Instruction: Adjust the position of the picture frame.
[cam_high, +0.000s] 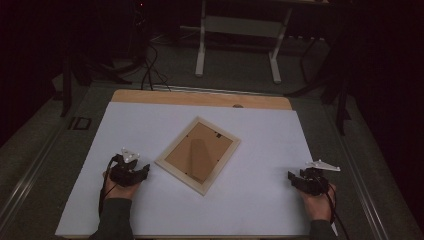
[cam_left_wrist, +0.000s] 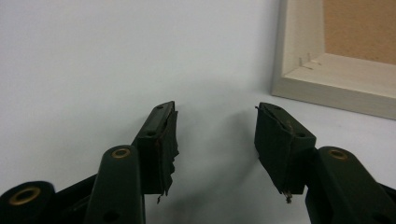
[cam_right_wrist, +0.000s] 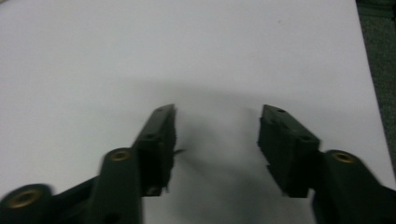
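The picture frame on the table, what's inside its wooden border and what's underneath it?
Inside the picture frame is a plain brown backing panel, no picture visible. The frame lies flat on the white sheet; whatever is directly beneath it is covered.

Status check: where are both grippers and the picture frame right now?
Left gripper open, empty, beside the picture frame. Right gripper open, empty, far right. Frame flat on white table, untouched. Nothing in the way.

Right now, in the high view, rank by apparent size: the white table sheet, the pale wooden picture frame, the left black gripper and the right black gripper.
1. White table sheet, by far the largest.
2. Pale wooden picture frame, lying back side up.
3. Left black gripper and right black gripper: they look alike, so no ranking. Both are open and empty.
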